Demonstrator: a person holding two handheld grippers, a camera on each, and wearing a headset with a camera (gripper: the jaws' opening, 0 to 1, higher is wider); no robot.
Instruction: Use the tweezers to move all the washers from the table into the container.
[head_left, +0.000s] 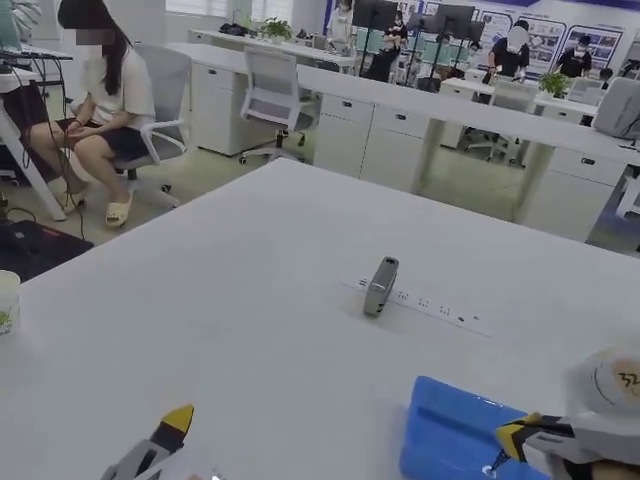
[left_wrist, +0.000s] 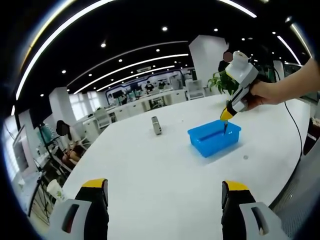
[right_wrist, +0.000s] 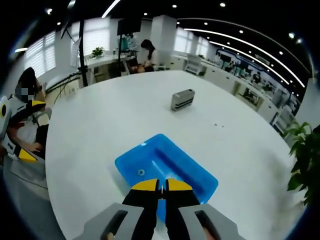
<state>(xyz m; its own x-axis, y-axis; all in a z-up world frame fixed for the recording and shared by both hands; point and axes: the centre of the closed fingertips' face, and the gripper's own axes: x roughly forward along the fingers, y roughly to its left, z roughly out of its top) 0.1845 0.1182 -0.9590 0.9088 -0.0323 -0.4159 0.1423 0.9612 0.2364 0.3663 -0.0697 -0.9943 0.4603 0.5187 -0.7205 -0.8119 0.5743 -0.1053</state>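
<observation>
A blue container sits on the white table at the lower right. My right gripper hangs over it, shut on thin tweezers whose tips dip into the container. In the right gripper view the jaws are closed above the container, and one small washer lies on its floor. My left gripper stands open and holds nothing, low at the table's near left. A small grey speck, maybe a washer, lies on the table beside the container.
A grey block stands on a flush power strip mid-table. A white cup sits at the left edge. A seated person, chairs and desks lie beyond the table.
</observation>
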